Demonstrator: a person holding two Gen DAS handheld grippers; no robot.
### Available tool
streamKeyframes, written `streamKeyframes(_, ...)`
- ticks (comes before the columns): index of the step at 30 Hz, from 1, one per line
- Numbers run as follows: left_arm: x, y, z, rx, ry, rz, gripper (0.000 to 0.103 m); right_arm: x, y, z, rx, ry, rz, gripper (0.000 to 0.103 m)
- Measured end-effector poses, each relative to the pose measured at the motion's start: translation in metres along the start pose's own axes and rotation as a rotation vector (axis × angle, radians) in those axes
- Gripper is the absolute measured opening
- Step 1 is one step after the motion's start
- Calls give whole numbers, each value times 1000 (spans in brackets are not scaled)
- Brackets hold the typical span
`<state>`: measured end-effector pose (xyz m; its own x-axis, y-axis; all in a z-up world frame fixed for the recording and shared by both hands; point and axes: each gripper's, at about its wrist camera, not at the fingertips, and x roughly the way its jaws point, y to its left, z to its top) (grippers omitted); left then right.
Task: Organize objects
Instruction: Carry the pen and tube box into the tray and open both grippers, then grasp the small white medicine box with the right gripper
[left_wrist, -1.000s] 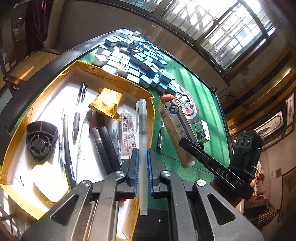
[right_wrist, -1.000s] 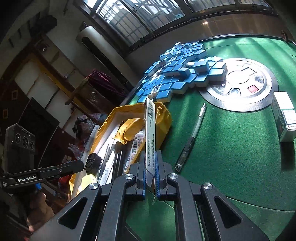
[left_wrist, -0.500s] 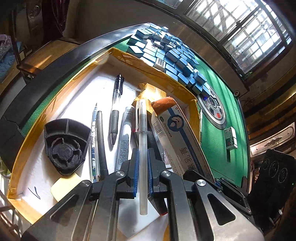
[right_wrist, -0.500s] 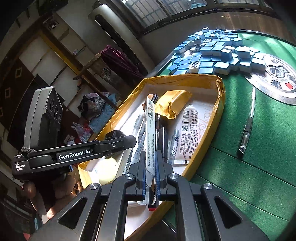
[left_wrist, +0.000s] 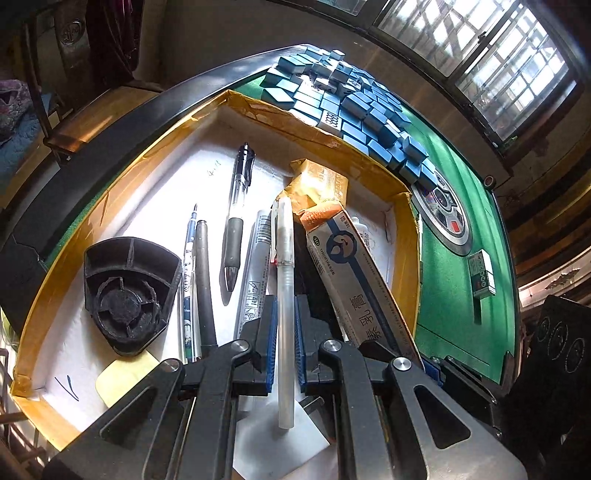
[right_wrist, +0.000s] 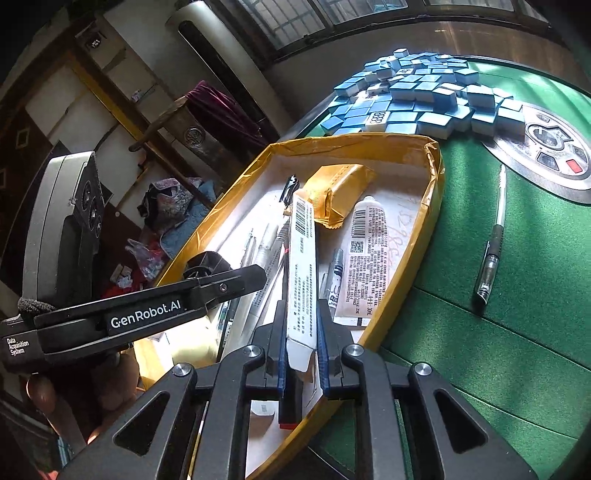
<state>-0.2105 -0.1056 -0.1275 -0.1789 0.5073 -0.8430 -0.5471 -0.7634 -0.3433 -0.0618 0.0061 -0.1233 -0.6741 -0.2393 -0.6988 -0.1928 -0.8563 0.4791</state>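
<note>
While crowded, tray rim beside carton.

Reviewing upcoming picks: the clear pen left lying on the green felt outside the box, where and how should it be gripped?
Grip the pen across its dark grip section, coming from above with the jaws spanning its width. It lies flat on the green felt, apart from the box, so both long sides are free.

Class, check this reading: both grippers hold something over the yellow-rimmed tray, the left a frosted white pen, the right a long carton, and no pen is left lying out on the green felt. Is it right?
Not quite. One pen does lie on the green felt, beside the tray, as the right wrist view shows. The rest stands: the left gripper holds the frosted white pen and the right gripper the long carton, both over the tray.
</note>
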Motion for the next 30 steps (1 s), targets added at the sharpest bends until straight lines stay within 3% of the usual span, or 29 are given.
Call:
streamKeyframes(2,-1,2,0,-18,-1,-5,7,-2,1,0,3,-7,0,17)
streamKeyframes(5,-5,4,-2,-29,-19,-15,16,-8,2,0,-10,-24,12,33)
streamKeyframes(7,-9,3,-4,-31,-40,-21,41,-14,5,-2,-23,-44,14,43)
streamKeyframes(9,-16,0,-6,-29,-68,-25,51,-21,7,-3,-34,-60,21,43)
streamKeyframes(18,-40,-48,-21,80,-142,-60,58,-73,-19,-16,-51,-125,44,58)
streamKeyframes(21,-43,-74,-27,158,-145,-91,60,-93,-43,-20,-43,-138,-9,58)
streamKeyframes(24,-43,-100,-29,219,-143,-111,60,-116,-74,-14,-26,-167,-136,58)
streamKeyframes(27,-37,-123,-26,275,-141,-105,60,-139,-115,5,38,-207,-276,58)
streamKeyframes(30,-25,-144,-21,332,-120,-93,60,-154,-162,32,116,-243,-364,58)
